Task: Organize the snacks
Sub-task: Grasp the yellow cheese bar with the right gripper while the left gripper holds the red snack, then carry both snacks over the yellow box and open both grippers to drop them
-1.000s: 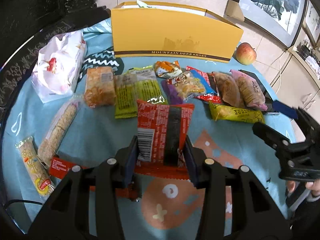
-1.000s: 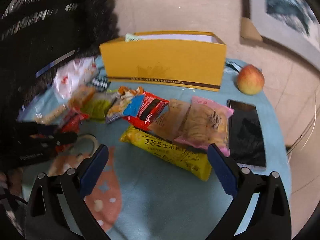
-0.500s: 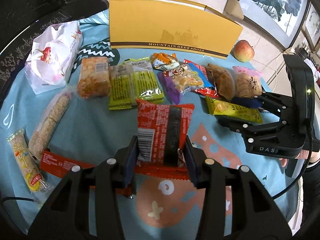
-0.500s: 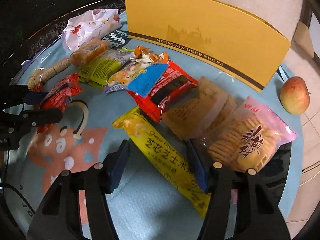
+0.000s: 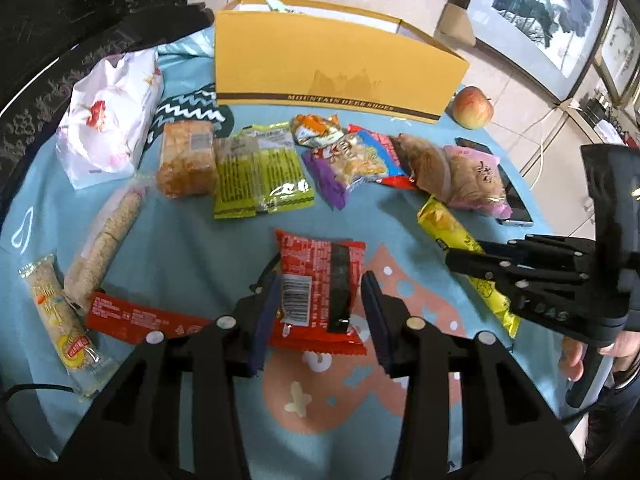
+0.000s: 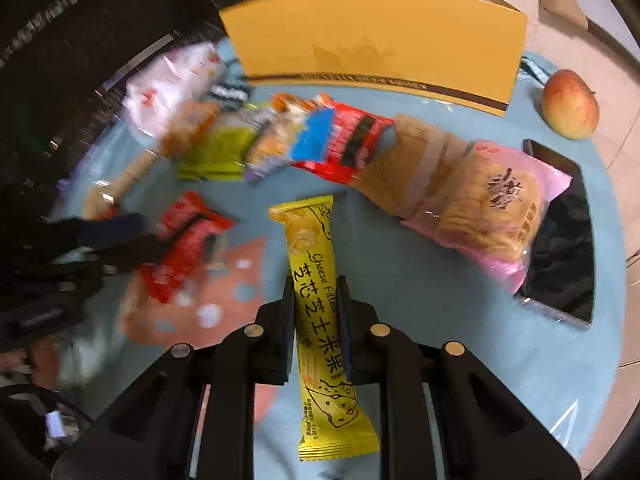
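Right claw (image 6: 316,304) has just been closing, and now it's clamped on the long yellow cheese stick pack (image 6: 320,312), pads pressing both long sides about halfway down it. That pack points away from the camera toward the row of snacks, with its near end sticking out below the fingers. From the left wrist view you can see the same claw (image 5: 456,258) reaching in from the right, and a bit of the person's hand (image 5: 576,356) on the handle.

Left claw (image 5: 318,312) is pinching the red snack packet (image 5: 320,284), one blue pad on each side, barcode facing up. Its jaws closed a little further just now with the packet between them. The packet sits just over the teal bench cloth (image 5: 192,240), right by the orange cartoon print.

Rest of the snacks are strung out in a row behind: a white bag (image 5: 108,116) at far left, an orange cracker block (image 5: 186,158), a green packet (image 5: 260,172), a purple-edged pack (image 5: 348,164), then a brown one and a pink pack (image 5: 476,178) partly lying on a dark phone (image 5: 516,208). The yellow box (image 5: 332,68) stands upright behind them, with an apple (image 5: 472,107) just beside its right end. Two sesame-style bars (image 5: 104,240) and a flat red bar (image 5: 136,316) lie at the left, near the left claw.
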Available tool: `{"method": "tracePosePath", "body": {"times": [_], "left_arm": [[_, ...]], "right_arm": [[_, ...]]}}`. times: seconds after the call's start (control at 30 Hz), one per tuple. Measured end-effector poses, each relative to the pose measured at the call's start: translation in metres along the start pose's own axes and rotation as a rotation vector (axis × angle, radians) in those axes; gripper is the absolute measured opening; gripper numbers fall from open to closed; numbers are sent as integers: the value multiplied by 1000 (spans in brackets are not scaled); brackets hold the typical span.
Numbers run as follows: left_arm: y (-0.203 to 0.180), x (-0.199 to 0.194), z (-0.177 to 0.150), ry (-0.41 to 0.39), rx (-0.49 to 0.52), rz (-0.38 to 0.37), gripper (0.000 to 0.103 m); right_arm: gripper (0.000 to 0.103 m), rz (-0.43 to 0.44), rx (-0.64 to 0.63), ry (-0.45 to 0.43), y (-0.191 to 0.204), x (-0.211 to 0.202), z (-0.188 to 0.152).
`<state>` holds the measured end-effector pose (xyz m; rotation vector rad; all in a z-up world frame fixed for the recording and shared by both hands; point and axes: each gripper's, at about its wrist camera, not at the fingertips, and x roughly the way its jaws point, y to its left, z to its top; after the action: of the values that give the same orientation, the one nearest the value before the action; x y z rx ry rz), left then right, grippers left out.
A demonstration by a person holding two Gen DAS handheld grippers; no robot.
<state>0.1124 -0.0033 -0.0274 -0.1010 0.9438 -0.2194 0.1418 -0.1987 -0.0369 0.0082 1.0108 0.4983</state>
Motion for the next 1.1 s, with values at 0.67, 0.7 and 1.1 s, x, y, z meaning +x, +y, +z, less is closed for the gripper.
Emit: {"method": "tracePosePath", "body": {"times": [0.67,0.7,1.1], "left_arm": [[-16,40,5,50,86,71,45],[-15,36,7,35,83,69,45],[-21,-38,80,-141,78,60,45]], "right_arm": [[19,36,98,-30,-13,-3,-23],[19,42,101,-40,-14,-5,-22],[19,31,109,-318,-15,-86,37]]}}
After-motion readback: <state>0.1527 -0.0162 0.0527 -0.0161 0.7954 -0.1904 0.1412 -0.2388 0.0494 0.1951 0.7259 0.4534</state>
